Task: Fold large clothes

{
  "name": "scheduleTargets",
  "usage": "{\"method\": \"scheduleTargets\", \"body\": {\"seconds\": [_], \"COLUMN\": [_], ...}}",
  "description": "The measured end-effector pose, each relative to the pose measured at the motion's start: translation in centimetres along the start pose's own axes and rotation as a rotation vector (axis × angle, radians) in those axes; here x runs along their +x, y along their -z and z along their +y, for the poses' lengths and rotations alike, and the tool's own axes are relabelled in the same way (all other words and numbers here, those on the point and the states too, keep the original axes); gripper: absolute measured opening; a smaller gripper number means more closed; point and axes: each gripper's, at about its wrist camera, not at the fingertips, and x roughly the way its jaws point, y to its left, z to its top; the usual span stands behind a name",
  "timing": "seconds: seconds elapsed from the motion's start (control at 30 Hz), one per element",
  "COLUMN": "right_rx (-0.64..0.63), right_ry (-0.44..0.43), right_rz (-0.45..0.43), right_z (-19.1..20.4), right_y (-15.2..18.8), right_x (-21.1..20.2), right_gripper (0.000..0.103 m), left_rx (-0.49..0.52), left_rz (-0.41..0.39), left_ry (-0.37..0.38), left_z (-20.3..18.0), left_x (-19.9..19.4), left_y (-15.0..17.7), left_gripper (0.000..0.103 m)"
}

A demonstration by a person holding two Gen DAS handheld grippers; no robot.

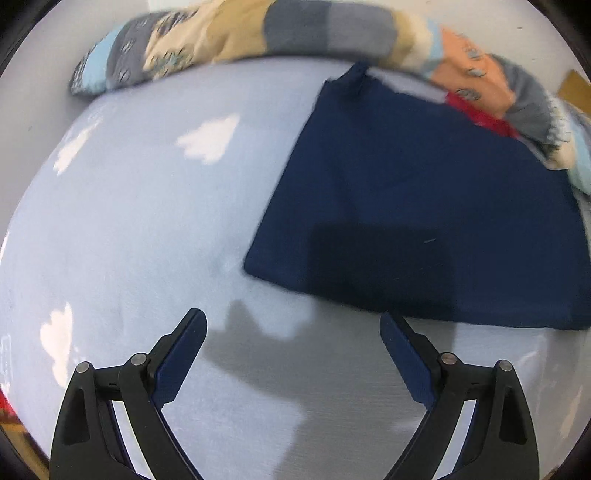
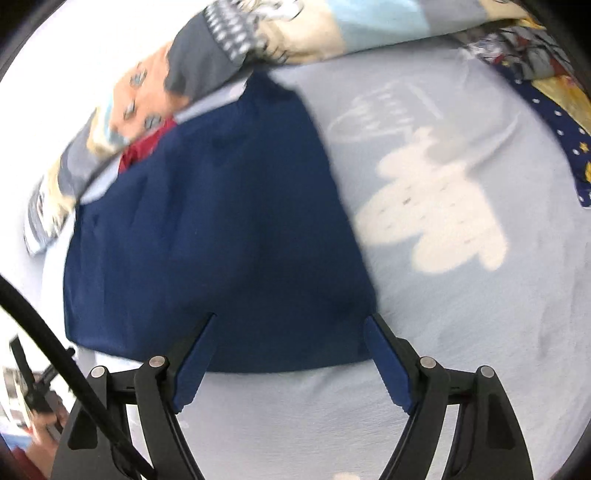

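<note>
Left wrist view: the left tool (image 1: 293, 321) hangs with its jaws wide apart and nothing between them, over the pale blue cloud-print bed sheet (image 1: 147, 229). The navy garment (image 1: 424, 221) lies flat in a tidy folded rectangle ahead and to the right, its far edge near a patchwork quilt (image 1: 295, 33).

Right wrist view: the right tool (image 2: 290, 325) is also spread apart and empty, poised above the navy garment's (image 2: 221, 229) near edge. A red cloth (image 2: 142, 147) peeks out beyond it.

The fold looks nearly done; the next move likely calls for gripping an edge for one last fold, or stopping.
</note>
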Motion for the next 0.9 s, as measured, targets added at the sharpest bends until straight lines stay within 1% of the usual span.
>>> {"method": "scheduleTargets", "body": {"seconds": [0.1, 0.13, 0.17, 0.2, 0.23, 0.27, 0.37, 0.4, 0.47, 0.5, 0.53, 0.57, 0.6, 0.63, 0.67, 0.7, 0.77, 0.8, 0.9], "right_rx": [0.037, 0.027, 0.012, -0.002, -0.034, -0.06, -0.132, -0.163, -0.196, -0.215, -0.228, -0.24, -0.263, -0.292, -0.318, -0.33, -0.327, -0.327, -0.349], "right_ry": [-0.024, -0.021, -0.023, -0.028, -0.016, 0.001, 0.0, 0.025, 0.038, 0.066, 0.097, 0.11, 0.108, 0.128, 0.159, 0.158, 0.082, 0.061, 0.061], "right_rz": [-0.032, -0.041, -0.047, -0.047, -0.042, -0.036, -0.012, 0.002, 0.039, 0.074, 0.085, 0.086, 0.087, 0.097, 0.102, 0.1, 0.085, 0.059, 0.02], "right_z": [-0.8, -0.3, 0.6, 0.8, 1.9, 3.0, 6.3, 7.4, 8.8, 9.3, 9.5, 9.7, 10.2, 10.7, 11.3, 11.8, 12.2, 12.6, 13.4], "right_y": [-0.7, -1.2, -2.0, -2.4, -3.2, -4.0, -5.1, -5.2, -5.3, -5.0, -4.9, -4.6, -4.4, -4.2, -4.1, -3.9, -3.4, -2.7, -0.5], "right_x": [-0.9, -0.9, -0.7, -0.8, -0.3, 0.8, 3.0, 3.9, 6.0, 7.7, 8.7, 9.2, 9.6, 9.9, 9.9, 9.6, 8.3, 7.1, 5.0], "right_gripper": [0.084, 0.082, 0.078, 0.068, 0.064, 0.064, 0.064, 0.064, 0.069, 0.077, 0.078, 0.082, 0.092, 0.093, 0.094, 0.093, 0.088, 0.088, 0.088], "left_rx": [0.059, 0.085, 0.118, 0.135, 0.151, 0.171, 0.222, 0.238, 0.26, 0.262, 0.255, 0.247, 0.243, 0.235, 0.22, 0.213, 0.217, 0.221, 0.208], "left_rz": [-0.041, -0.046, -0.051, -0.057, -0.062, -0.061, -0.07, -0.069, -0.044, -0.013, 0.005, -0.007, -0.019, -0.015, -0.014, -0.024, -0.044, -0.051, -0.065], "left_ry": [0.037, 0.048, 0.062, 0.074, 0.09, 0.102, 0.122, 0.118, 0.093, 0.082, 0.071, 0.059, 0.044, 0.042, 0.041, 0.038, 0.035, 0.032, 0.054], "left_z": [-2.5, -3.8, -5.2, -6.1, -6.9, -8.3, -12.4, -13.8, -15.6, -16.2, -16.5, -16.6, -16.7, -16.7, -16.6, -16.6, -16.6, -16.7, -16.8], "left_x": [-1.1, -0.9, -0.9, -0.9, -0.7, -0.8, -0.1, 0.7, 2.5, 3.9, 4.7, 4.8, 4.9, 5.0, 4.7, 4.2, 3.1, 2.6, 1.1], "left_y": [-0.3, -0.7, -1.2, -1.6, -1.9, -2.2, -2.4, -2.9, -3.1, -3.2, -3.2, -3.1, -3.1, -3.2, -3.3, -3.3, -3.0, -2.8, -1.9], "left_gripper": [0.095, 0.095, 0.095, 0.095, 0.095, 0.095, 0.095, 0.095, 0.095, 0.095, 0.096, 0.1, 0.103, 0.103, 0.103, 0.103, 0.103, 0.103, 0.103]}}
